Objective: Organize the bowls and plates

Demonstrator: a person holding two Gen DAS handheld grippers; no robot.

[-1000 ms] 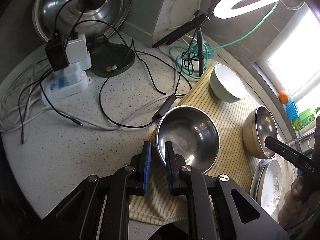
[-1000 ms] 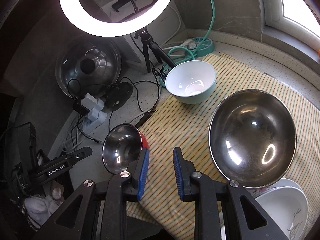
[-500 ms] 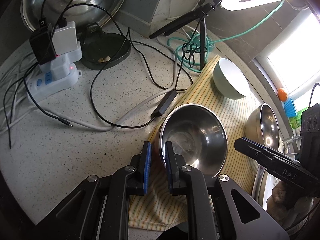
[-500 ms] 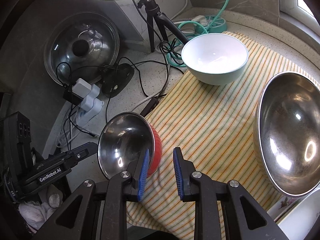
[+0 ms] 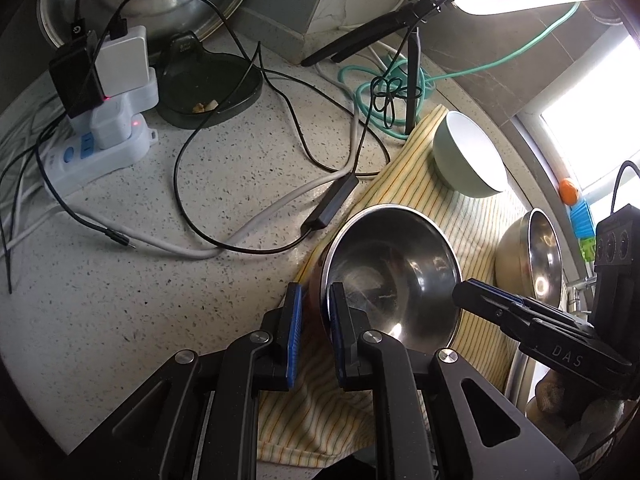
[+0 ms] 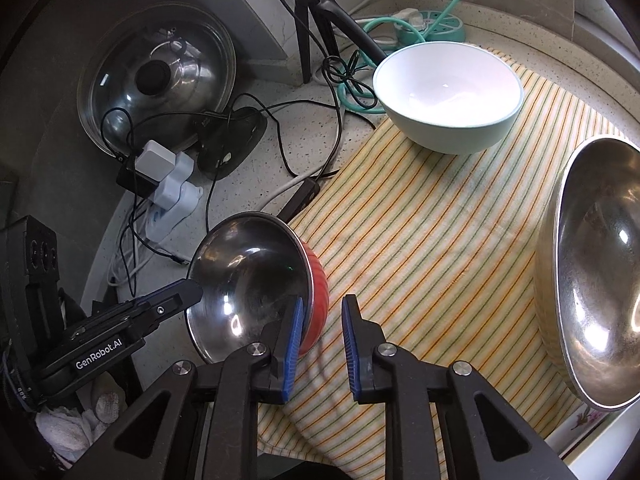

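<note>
A small steel bowl (image 5: pixel 396 268) with a red outside (image 6: pixel 318 280) sits tilted at the left edge of the striped cloth (image 6: pixel 420 240). My left gripper (image 5: pixel 315 320) is shut on its near rim and enters the right wrist view from the left (image 6: pixel 192 292). My right gripper (image 6: pixel 322 336) straddles the opposite wall, one pad inside and one outside. Its jaws are closing, and a gap still shows beside the red wall. Its tip (image 5: pixel 460 292) reaches the rim in the left wrist view. A white bowl (image 6: pixel 448 92) and a large steel bowl (image 6: pixel 592 280) stand on the cloth.
A power strip (image 5: pixel 88 152) with chargers and loose cables covers the speckled counter to the left. A glass pot lid (image 6: pixel 160 80) leans at the back beside a tripod (image 6: pixel 308 20). A flowered plate (image 6: pixel 588 424) lies at the lower right.
My right gripper has come down and left to the small bowl's rim, and its jaws have narrowed. The left gripper keeps its hold on the bowl, which sits slightly lower.
</note>
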